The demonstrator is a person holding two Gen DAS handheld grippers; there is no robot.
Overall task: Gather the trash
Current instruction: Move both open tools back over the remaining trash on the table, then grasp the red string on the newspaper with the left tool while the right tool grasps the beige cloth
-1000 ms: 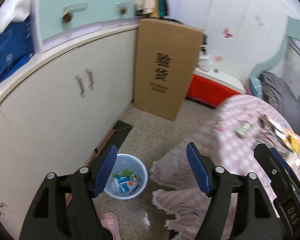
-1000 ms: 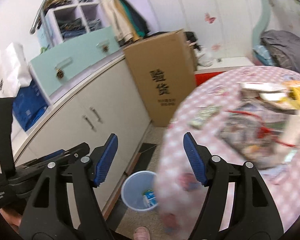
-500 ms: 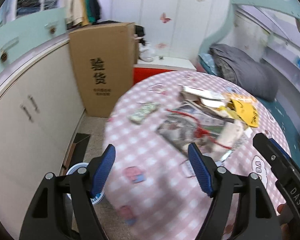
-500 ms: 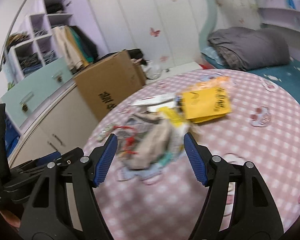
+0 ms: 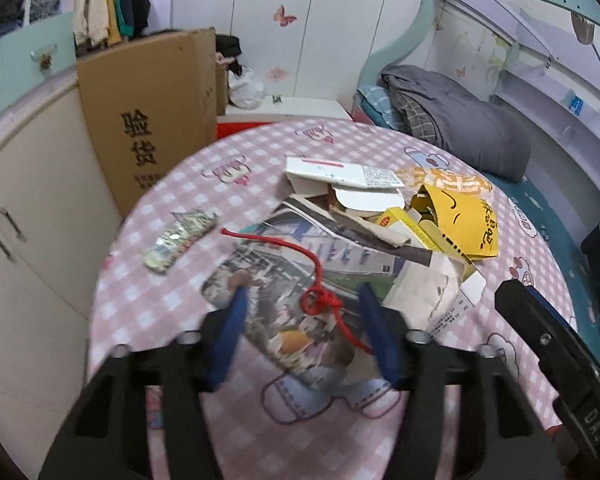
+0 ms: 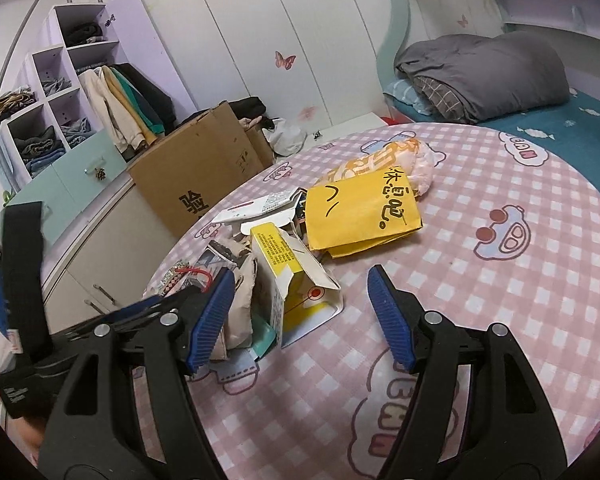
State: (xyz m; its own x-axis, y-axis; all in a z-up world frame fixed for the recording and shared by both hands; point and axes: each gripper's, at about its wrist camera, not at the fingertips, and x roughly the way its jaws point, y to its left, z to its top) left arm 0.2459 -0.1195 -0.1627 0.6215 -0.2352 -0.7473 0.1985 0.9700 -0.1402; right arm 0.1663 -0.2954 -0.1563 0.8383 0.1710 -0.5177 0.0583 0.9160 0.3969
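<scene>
We see the trash heaped on the pink checked tablecloth [image 6: 500,280]: a printed paper bag [image 5: 284,320] with a red cord [image 5: 320,300], a yellow carton [image 6: 296,280], a yellow paper bag [image 6: 360,216] and a white flattened box [image 5: 340,170]. Our left gripper [image 5: 302,320] hangs spread wide around the red cord's knot, gripping nothing. Our right gripper [image 6: 300,316] stands released too, straddling the yellow carton. A cardboard box [image 5: 152,116] stands beyond the table.

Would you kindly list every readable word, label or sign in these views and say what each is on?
"验货": cardboard box.
"DAS": right gripper, as seen in the left wrist view.
Black handwritten characters: yellow bag, not surely readable.
Fine print: yellow carton and white box, too small.
</scene>
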